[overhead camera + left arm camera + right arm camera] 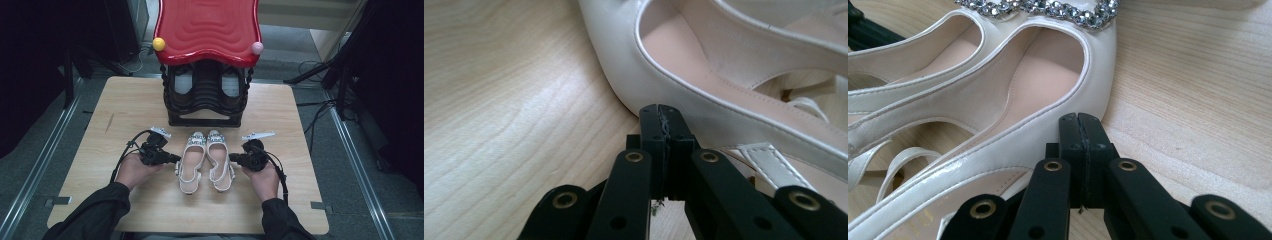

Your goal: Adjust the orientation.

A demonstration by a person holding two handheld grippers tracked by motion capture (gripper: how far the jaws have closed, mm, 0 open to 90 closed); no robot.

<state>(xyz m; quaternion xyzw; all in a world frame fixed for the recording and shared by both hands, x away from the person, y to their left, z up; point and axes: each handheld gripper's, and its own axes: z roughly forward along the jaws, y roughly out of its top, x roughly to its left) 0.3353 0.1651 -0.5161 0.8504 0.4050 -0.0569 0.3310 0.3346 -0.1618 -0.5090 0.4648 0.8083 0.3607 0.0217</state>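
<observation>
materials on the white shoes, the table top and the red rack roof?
Shoes: looks like smooth off-white leather or faux leather, slight sheen, stitched edges; toe trim of clear faceted stones, likely glass or plastic. Table top: light wood or wood-look laminate, matte, grain lines visible. Rack roof: glossy red moulded plastic, probably; rippled surface with highlights.
</observation>
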